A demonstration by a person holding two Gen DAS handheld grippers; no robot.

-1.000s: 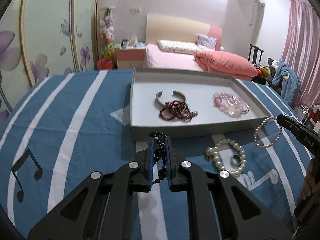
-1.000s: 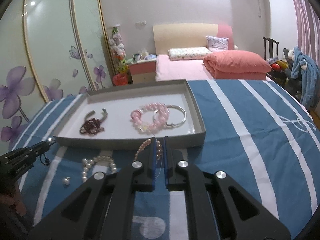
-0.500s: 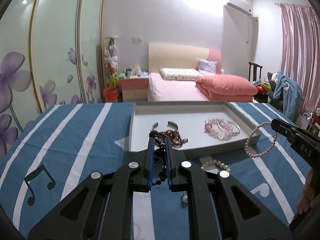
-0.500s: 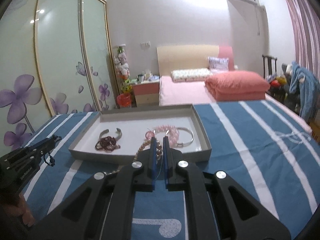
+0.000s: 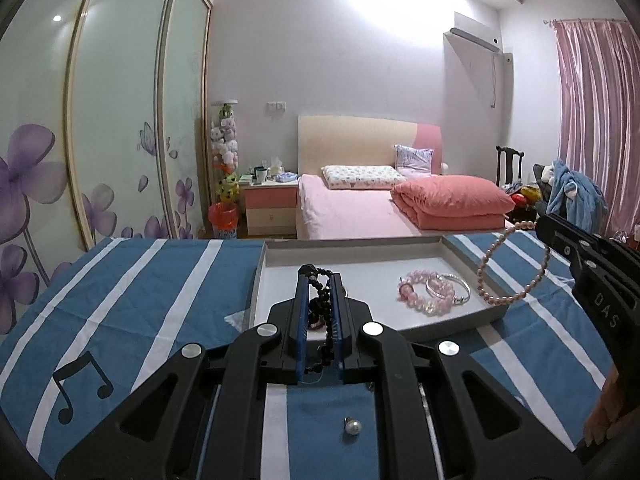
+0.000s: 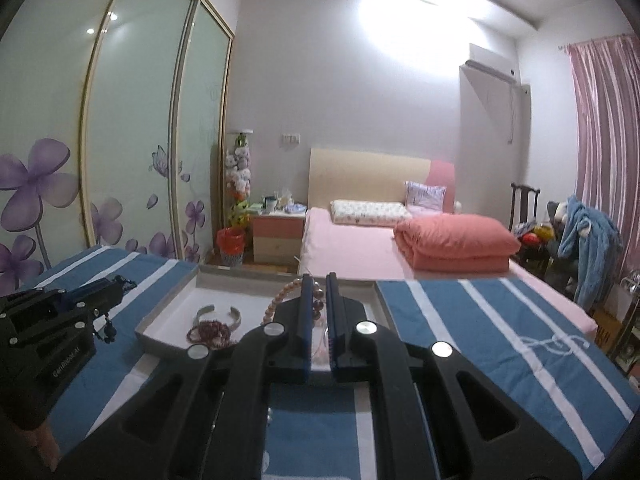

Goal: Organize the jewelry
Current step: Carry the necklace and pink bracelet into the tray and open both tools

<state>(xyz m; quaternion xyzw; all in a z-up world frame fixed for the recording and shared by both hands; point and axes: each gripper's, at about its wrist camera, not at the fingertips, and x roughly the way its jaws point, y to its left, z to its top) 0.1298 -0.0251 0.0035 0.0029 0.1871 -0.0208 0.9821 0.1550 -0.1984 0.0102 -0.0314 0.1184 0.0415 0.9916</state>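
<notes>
My left gripper (image 5: 319, 280) is shut on a black bead bracelet (image 5: 325, 312) and holds it raised over the near left part of the grey tray (image 5: 452, 322). My right gripper (image 6: 319, 280) is shut on a pink pearl bracelet (image 6: 276, 304), raised before the tray (image 6: 160, 330); the bracelet's loop (image 5: 514, 268) hangs over the tray's right edge in the left wrist view. In the tray lie a pink bead bracelet (image 5: 418, 292), a silver bangle (image 5: 450, 286), a silver cuff (image 6: 218, 314) and a dark red bead bracelet (image 6: 210, 330).
The table has a blue cloth with white stripes (image 5: 132, 292). A loose pearl piece (image 5: 352, 426) lies on it under my left gripper. Behind are a pink bed (image 5: 380, 208), a nightstand (image 5: 270, 204) and a flowered wardrobe (image 5: 100, 140).
Both grippers have risen and tilted up with their bracelets, so the tray sits lower in view. The white pearl strand on the cloth has dropped out of sight.
</notes>
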